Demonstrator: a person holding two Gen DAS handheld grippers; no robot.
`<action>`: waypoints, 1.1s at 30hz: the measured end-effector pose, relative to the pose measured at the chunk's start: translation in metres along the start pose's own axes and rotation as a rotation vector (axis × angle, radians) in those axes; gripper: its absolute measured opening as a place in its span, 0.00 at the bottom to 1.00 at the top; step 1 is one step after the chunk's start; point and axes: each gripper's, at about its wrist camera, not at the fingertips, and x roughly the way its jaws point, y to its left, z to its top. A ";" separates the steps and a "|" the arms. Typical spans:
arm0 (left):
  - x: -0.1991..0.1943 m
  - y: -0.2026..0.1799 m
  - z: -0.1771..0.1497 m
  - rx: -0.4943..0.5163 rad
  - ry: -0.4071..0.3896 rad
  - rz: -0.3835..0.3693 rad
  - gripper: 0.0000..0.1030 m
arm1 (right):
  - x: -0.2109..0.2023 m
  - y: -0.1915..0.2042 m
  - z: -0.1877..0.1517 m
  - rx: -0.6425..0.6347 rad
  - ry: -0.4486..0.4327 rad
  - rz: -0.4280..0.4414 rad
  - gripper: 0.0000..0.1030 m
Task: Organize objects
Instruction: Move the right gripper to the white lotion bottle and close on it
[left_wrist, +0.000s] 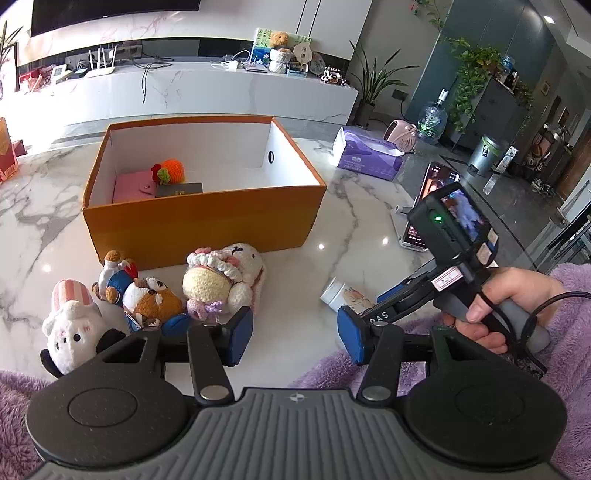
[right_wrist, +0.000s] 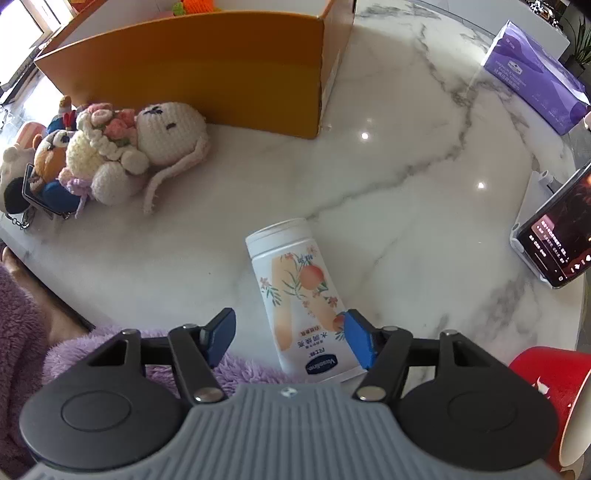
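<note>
An open orange box (left_wrist: 207, 225) stands on the marble table; inside lie a pink pouch (left_wrist: 135, 186), a crocheted orange toy (left_wrist: 168, 171) and a dark card. Several plush toys (left_wrist: 218, 284) lie in front of it, also in the right wrist view (right_wrist: 122, 155). A white lotion tube (right_wrist: 299, 295) lies flat on the table, its lower end between my right gripper's (right_wrist: 290, 338) open fingers, the right pad touching it. My left gripper (left_wrist: 295, 338) is open and empty, just right of the toys. The right gripper body (left_wrist: 447, 266) shows in the left wrist view.
A purple tissue pack (left_wrist: 367, 153) lies at the back right (right_wrist: 535, 74). A phone on a stand (right_wrist: 554, 236) sits at the right edge. A red cup (right_wrist: 554, 402) is at the near right. The table edge is close to me.
</note>
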 end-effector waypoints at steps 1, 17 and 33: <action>-0.003 -0.001 0.000 0.001 -0.007 0.000 0.59 | 0.002 0.001 0.001 -0.007 0.016 0.001 0.61; -0.002 0.018 0.009 -0.089 -0.012 -0.025 0.56 | 0.011 0.013 0.000 -0.074 0.057 -0.023 0.53; 0.036 0.038 0.005 -0.131 0.072 -0.036 0.50 | -0.029 0.030 -0.018 -0.067 -0.062 0.046 0.52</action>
